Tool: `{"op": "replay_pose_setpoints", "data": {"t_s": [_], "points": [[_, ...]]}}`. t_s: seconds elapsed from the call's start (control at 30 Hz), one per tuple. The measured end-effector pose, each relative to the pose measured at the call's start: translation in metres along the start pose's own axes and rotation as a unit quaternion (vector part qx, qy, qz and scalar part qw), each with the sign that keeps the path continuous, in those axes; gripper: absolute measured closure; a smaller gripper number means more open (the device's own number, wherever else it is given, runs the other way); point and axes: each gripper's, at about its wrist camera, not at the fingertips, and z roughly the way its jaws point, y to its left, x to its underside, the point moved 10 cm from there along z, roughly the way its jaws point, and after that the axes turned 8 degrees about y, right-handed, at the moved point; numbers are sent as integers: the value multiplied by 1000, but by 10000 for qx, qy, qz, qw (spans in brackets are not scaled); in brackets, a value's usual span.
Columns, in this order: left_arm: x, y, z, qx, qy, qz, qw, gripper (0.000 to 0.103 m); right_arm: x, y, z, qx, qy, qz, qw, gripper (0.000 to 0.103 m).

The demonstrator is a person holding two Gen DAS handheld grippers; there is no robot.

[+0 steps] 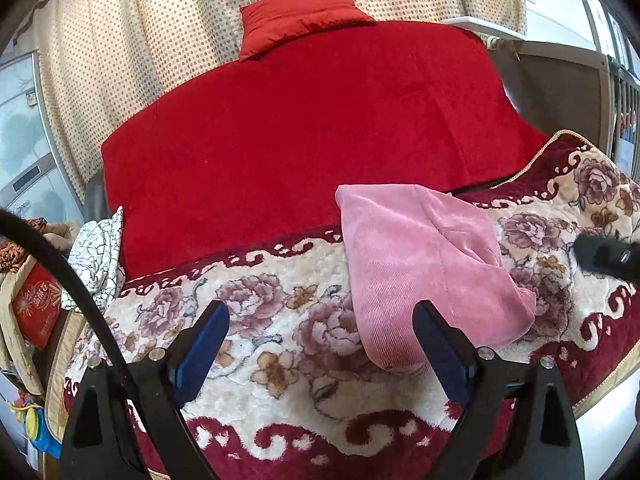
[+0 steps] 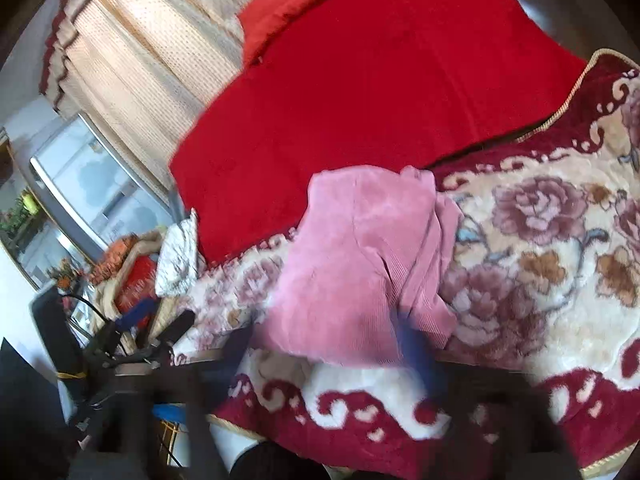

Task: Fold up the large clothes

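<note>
A folded pink ribbed garment (image 1: 420,264) lies on the floral blanket (image 1: 280,320). It also shows in the right wrist view (image 2: 352,264), with loose folds on its right side. My left gripper (image 1: 320,320) is open and empty, just in front of the garment's near left corner. My right gripper (image 2: 332,344) is blurred by motion at the garment's near edge; its fingers (image 2: 416,356) stand wide apart, open. Part of the right gripper shows at the right edge of the left wrist view (image 1: 608,256).
A red quilt (image 1: 312,136) and a red pillow (image 1: 300,16) lie behind the blanket. A dotted curtain (image 1: 120,60) hangs at the back. A white crackle-pattern cloth (image 1: 100,256) and a cluttered side table (image 1: 32,300) are at the left.
</note>
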Motion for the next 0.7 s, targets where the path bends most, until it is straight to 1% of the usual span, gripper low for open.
{"op": "replay_pose_setpoints", "data": {"t_s": [0.03,0.13,0.2,0.27,0.33,0.47,0.53,0.57,0.63,0.67,0.7], "points": [[1,0,2,-5,23,-8,10000,10,-3,1,-4,1,-199,-52,9998,17],[3,0,12,-8,124,-30,9999,10,-8,-1,2,123,-220,-93,9996,19],[6,1,22,0,214,-55,9998,10,-10,-5,7,193,-212,-77,9996,27],[10,3,34,66,368,-128,9992,10,-10,-11,16,310,-121,-78,9994,39],[14,5,44,140,499,-222,9984,10,-9,-16,27,318,17,-38,9995,44],[23,7,67,286,726,-310,9965,10,-4,-22,48,370,182,-44,9991,45],[30,4,83,367,929,-281,9946,10,0,-27,61,392,314,-20,9987,45],[36,1,94,421,1096,-267,9927,10,5,-33,72,430,475,36,9979,45],[42,1,106,483,1136,-401,9915,8,19,-50,97,548,892,262,9942,45],[43,1,109,579,1156,-486,9904,8,27,-56,107,492,1070,387,9923,45],[43,2,109,637,1174,-530,9896,8,33,-62,114,329,1081,546,9921,45]]}}
